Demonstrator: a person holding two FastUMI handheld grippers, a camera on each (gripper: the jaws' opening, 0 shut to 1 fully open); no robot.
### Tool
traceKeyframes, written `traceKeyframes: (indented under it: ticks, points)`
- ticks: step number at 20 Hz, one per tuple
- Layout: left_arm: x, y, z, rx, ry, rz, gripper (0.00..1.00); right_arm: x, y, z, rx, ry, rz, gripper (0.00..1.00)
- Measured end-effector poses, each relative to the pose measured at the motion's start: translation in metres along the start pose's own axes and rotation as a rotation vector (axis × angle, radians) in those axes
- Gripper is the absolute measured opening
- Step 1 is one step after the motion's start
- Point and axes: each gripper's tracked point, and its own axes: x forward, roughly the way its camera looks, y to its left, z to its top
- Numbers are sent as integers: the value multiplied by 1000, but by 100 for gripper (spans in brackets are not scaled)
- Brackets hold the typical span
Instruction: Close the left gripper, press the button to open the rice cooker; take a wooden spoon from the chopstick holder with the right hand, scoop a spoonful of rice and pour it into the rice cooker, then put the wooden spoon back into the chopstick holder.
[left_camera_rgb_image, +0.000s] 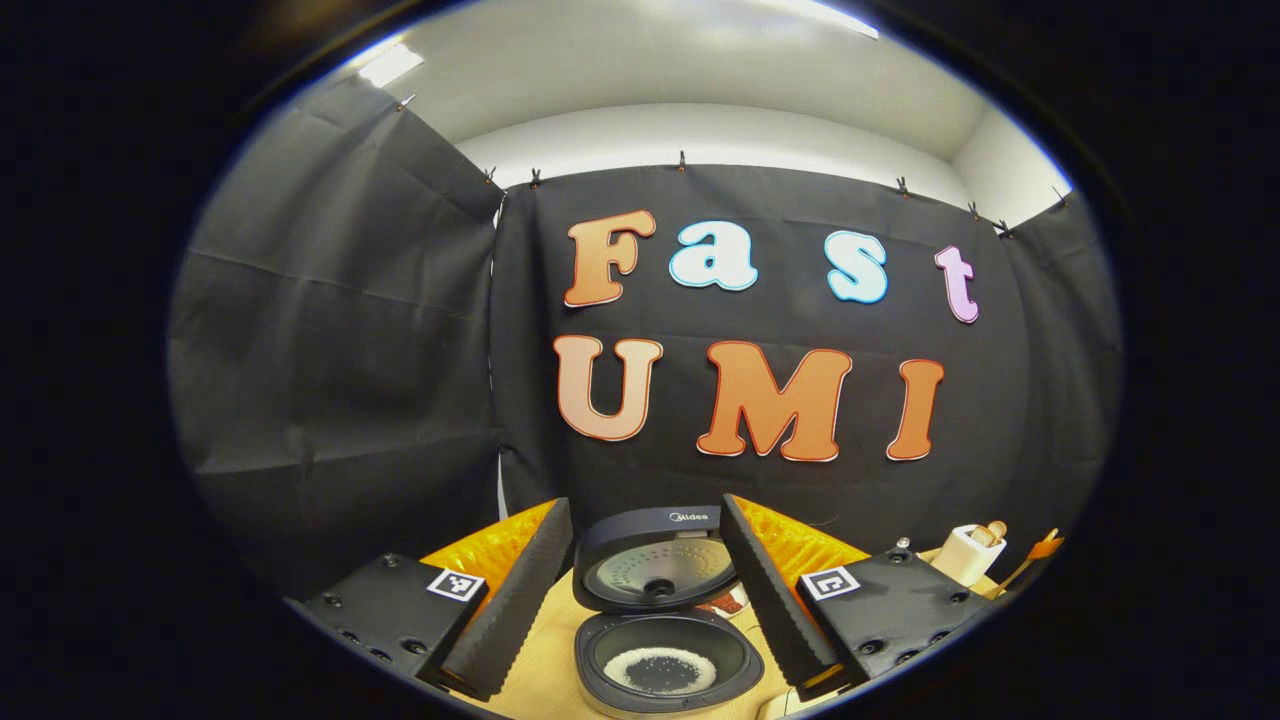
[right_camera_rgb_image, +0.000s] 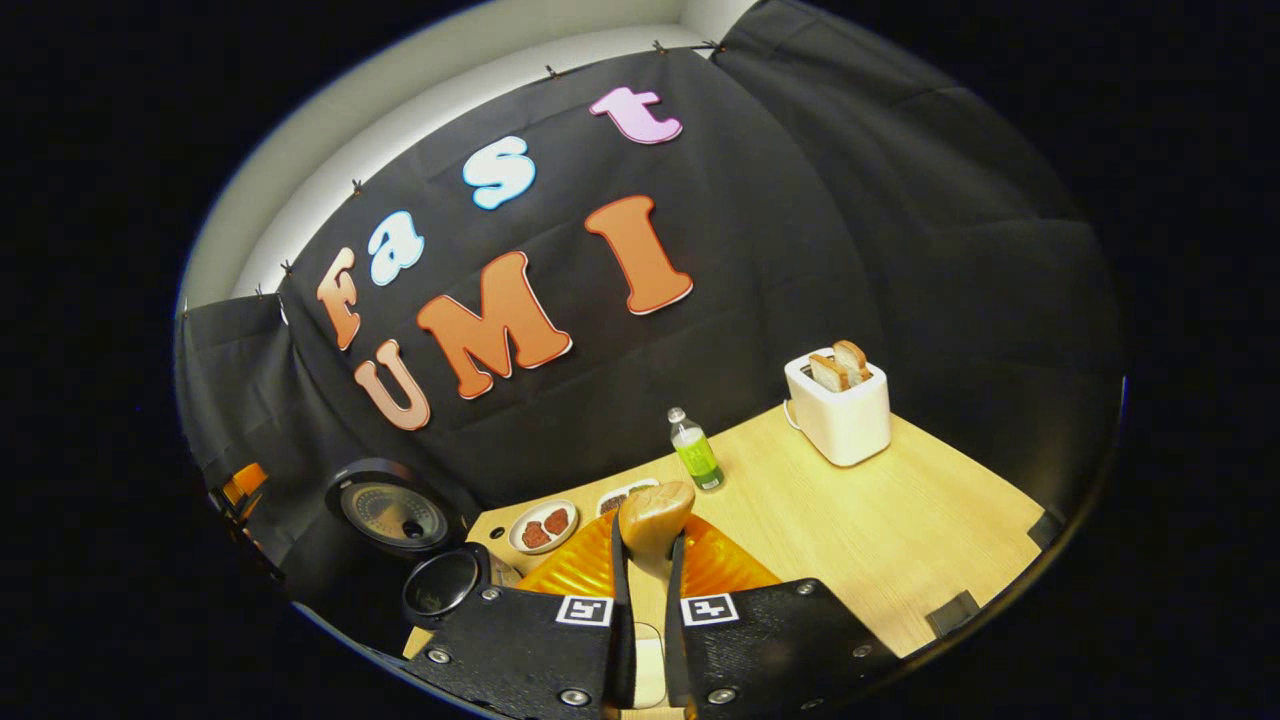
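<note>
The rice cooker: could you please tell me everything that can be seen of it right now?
The rice cooker is dark and rounded, standing on the light wooden table with its lid swung fully up at the back. The lid's underside shows a metal-looking plate with rings of small holes. A thin layer of white rice lies in the dark inner pot. It sits between the fingers of the open left claw, which appear not to touch it.

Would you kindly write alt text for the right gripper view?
The right claw grips a wooden spoon above a light wooden table. Behind it stand a white toaster holding bread, a green bottle and the open rice cooker.
</note>
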Motion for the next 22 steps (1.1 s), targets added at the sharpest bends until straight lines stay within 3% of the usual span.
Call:
traceKeyframes:
  ticks: [10, 16, 21, 22]
  points:
    - [-16, -10, -3, 36, 15, 19, 98, 14, -41, -67, 7, 121, -22, 11]
    - [-26, 2, -2, 106, 18, 88, 98, 24, -53, -93, 22, 161, -17, 11]
    - [-29, 2, -1, 104, 21, 89, 98, 26, -63, -108, 22, 200, -33, 15]
    - [-29, 2, -1, 103, 21, 89, 98, 23, -66, -103, 11, 189, -52, 22]
